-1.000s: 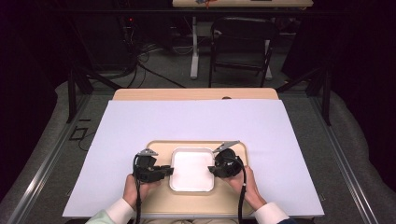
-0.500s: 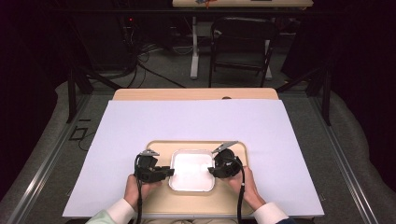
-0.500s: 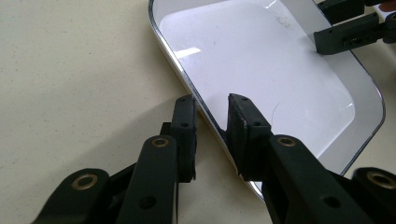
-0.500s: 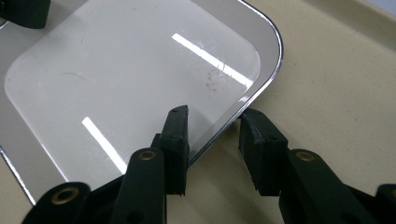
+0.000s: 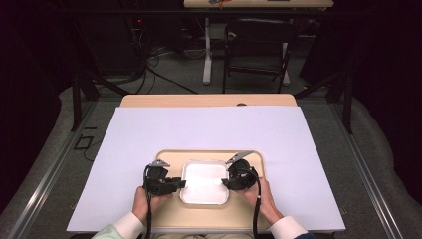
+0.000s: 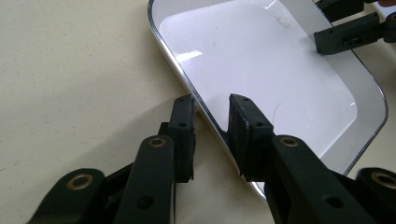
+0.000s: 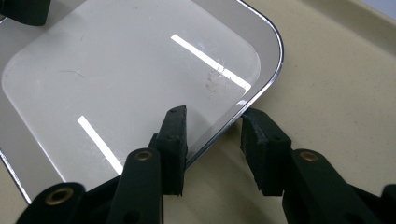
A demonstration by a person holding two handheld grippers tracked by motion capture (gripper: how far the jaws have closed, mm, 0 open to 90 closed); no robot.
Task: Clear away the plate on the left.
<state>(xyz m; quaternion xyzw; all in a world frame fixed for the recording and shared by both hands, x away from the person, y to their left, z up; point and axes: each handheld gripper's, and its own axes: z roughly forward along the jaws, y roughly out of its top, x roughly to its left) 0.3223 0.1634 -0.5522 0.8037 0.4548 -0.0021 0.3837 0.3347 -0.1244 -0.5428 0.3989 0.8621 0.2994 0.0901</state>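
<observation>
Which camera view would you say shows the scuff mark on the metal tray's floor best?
The right gripper view: the dark scuff mark lies close and sharp on the metal tray. The left gripper view shows it faint and distant; the high view is too glary to tell.

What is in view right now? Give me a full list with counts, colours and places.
Metal tray: one, shiny silver with a white-looking inside, empty, on the beige board between the two grippers.
Beige board: one, tan, under the tray at the near edge.
White sheet: one, covering most of the table.
Table: one, light wood, far edge showing.
Chair: one, dark, on the floor beyond the table.
Left gripper: one, black, jaws astride the tray's left rim, a gap showing, just been opening.
Right gripper: one, black, jaws astride the right rim, just been opening.
</observation>
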